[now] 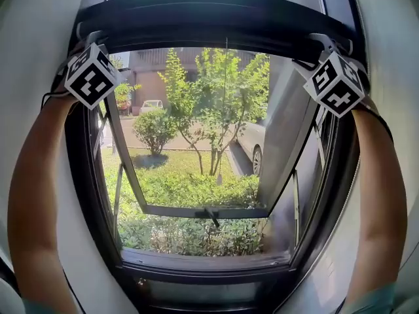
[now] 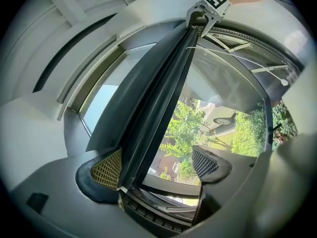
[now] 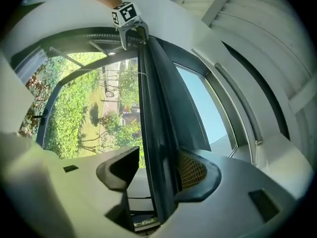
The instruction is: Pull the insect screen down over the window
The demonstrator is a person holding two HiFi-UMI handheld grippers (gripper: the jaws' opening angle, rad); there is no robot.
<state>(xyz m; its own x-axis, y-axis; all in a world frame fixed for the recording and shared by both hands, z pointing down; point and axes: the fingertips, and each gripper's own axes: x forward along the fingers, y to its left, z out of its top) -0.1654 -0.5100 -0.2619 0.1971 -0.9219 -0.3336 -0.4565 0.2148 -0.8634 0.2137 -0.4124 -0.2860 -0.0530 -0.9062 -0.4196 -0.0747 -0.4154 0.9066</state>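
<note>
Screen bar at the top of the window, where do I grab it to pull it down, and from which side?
Take the bar near both ends, coming from the room side, jaws straddling its thin edge. It is long, slim and level across the top of the frame, so two end grips should keep it from tilting.

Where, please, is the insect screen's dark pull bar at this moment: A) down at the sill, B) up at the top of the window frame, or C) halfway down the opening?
B: the pull bar spans the top of the window frame, between the open jaws of the left gripper and right gripper.
</note>
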